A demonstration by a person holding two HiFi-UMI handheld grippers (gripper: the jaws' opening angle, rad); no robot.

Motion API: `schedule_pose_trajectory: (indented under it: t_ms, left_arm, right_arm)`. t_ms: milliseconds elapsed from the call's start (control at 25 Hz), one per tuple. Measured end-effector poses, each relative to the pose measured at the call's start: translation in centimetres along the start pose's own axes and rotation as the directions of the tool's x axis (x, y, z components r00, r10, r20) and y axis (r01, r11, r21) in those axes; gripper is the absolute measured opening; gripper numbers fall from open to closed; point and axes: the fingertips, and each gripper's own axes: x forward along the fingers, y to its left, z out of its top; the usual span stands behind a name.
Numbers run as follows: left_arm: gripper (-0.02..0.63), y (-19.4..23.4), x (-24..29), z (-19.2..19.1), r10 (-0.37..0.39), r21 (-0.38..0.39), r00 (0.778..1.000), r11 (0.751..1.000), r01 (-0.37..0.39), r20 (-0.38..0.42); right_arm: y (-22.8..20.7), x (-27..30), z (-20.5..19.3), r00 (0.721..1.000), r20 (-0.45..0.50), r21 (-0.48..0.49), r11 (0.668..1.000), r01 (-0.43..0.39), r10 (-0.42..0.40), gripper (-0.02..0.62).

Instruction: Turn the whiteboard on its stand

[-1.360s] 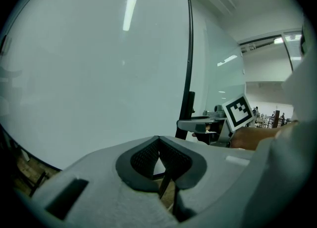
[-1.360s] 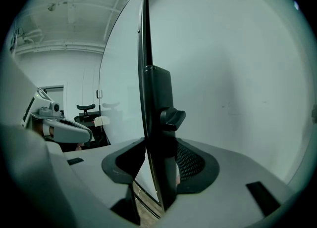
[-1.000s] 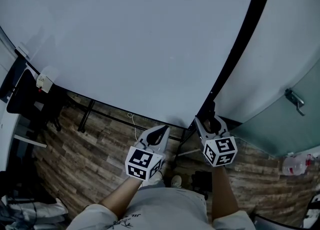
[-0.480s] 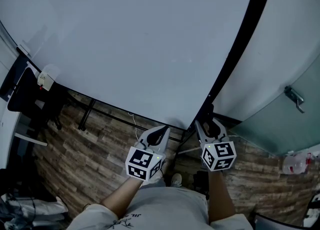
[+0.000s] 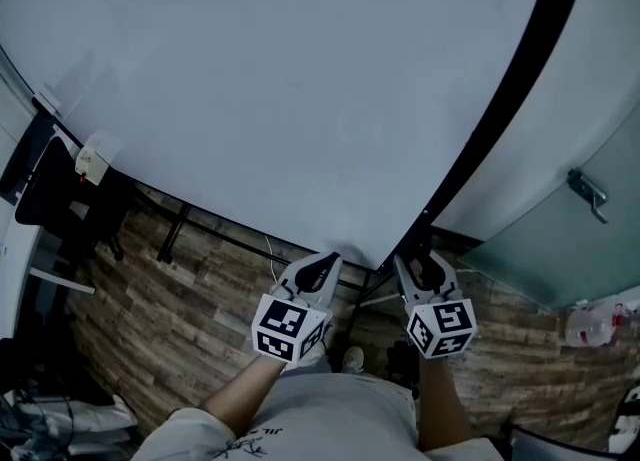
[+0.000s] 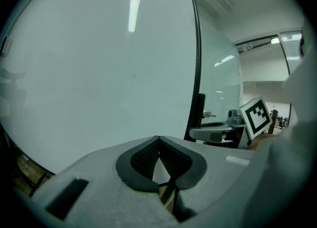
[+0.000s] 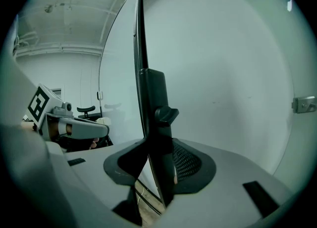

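Two tongs meet the whiteboard (image 5: 280, 89) at its lower right corner, and they do not stand alike. Your right tongs (image 7: 157, 170) have just been closing and now clamp the board's dark side frame (image 7: 148, 103). The frame runs upright between the pads and fills the gap, with a small dark knob (image 7: 166, 115) on it just above the jaws. Your left tongs (image 6: 158, 139) have their tips drawn together with nothing caught between them. In the head view those tips lie right at the board's bottom edge, just beside the right tongs. The board's pale face fills most of your head view, up and to the left of both hands. Thin dark bars of the stand (image 5: 175, 229) show beneath its lower edge, over a wood-plank floor (image 5: 180, 309). Right of the frame is a frosted glass door (image 5: 560, 249) with a metal handle (image 5: 588, 194). A dark office chair (image 5: 50, 189) stands at the far left.
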Motion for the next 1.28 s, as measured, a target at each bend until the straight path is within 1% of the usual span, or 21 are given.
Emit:
schedule_pose_trajectory:
  t_ms: [360,600,720,920,1120,1280]
  left_arm:
    - [0.011,-1.1,-0.5,-0.6,-0.022,0.001,1.0,1.0,0.022,-0.01]
    - [0.011,-1.7,-0.5,-0.8,-0.042,0.002,0.999,0.999,0.042,-0.011]
    - [0.011,-2.2,-0.5,-1.0,-0.051,0.0,0.999,0.999,0.051,-0.013]
    - [0.011,-2.9,-0.4,-1.0,-0.063,0.003,0.998,0.998,0.063,-0.011]
    - [0.011,-2.6,-0.5,-0.8,-0.067,0.0,0.998,0.998,0.067,-0.008]
    - [0.011,-2.6,-0.6,-1.1,-0.068,0.002,0.998,0.998,0.068,-0.012]
  right_arm:
    - [-1.6,-1.1,-0.2,1.0,0.009,0.036,0.999,0.013,-0.013,0.149]
    - [-2.7,-1.5,-0.4,0.999,0.016,0.051,0.998,0.041,-0.042,0.149]
    - [-2.6,-1.5,-0.4,0.999,0.02,0.066,0.997,0.035,-0.036,0.149]
    - [-2.6,-1.5,-0.4,0.999,0.015,0.065,0.997,0.038,-0.039,0.149]
    - [-1.8,-1.9,-0.6,0.999,-0.02,0.046,0.998,0.038,-0.037,0.149]
    - [-0.9,-2.9,-0.8,0.998,-0.035,0.039,0.998,0.058,-0.057,0.147]
